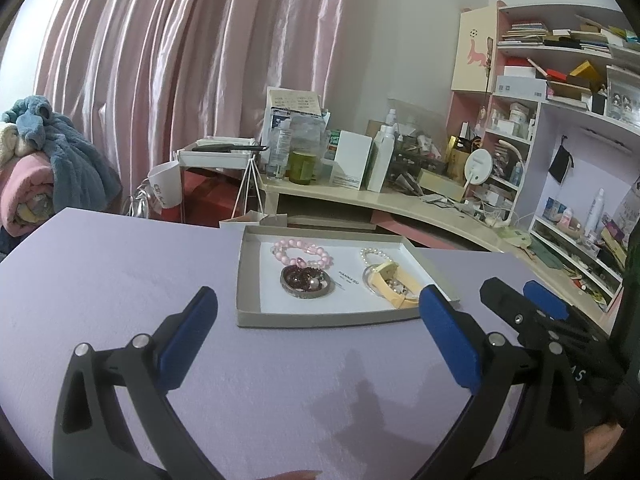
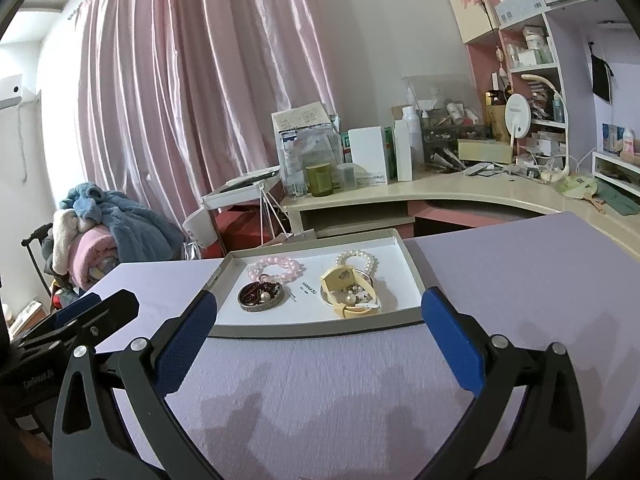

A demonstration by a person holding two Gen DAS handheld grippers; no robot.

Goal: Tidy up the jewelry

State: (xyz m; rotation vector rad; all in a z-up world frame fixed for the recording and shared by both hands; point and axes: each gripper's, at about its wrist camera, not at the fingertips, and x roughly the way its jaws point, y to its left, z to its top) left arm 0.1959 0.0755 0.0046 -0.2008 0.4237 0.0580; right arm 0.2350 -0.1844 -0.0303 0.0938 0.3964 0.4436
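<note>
A shallow grey box lid with a white floor [image 1: 256, 316] [image 2: 224, 264] lies on the lilac table. In it lie a pink bead bracelet [image 1: 302, 254] [image 2: 276, 268], a round metal dish of dark red beads [image 1: 306, 280] [image 2: 262, 296], a white pearl bracelet [image 1: 374, 254] [image 2: 358, 258] and a cream watch with a strap [image 1: 394, 280] [image 2: 346, 282]. My left gripper [image 1: 318, 312] is open and empty, just short of the box. My right gripper [image 2: 318, 312] is open and empty at the box's near edge. It also shows in the left wrist view [image 1: 524, 292], and the left gripper shows in the right wrist view [image 2: 96, 306].
The lilac table [image 1: 120, 272] [image 2: 520, 272] ends at a far edge. Beyond it stands a cream desk [image 1: 400, 200] [image 2: 460, 188] crowded with bottles and boxes, shelves [image 1: 560, 80] at right, a pink curtain [image 1: 180, 60] and a pile of blankets [image 2: 100, 232] at left.
</note>
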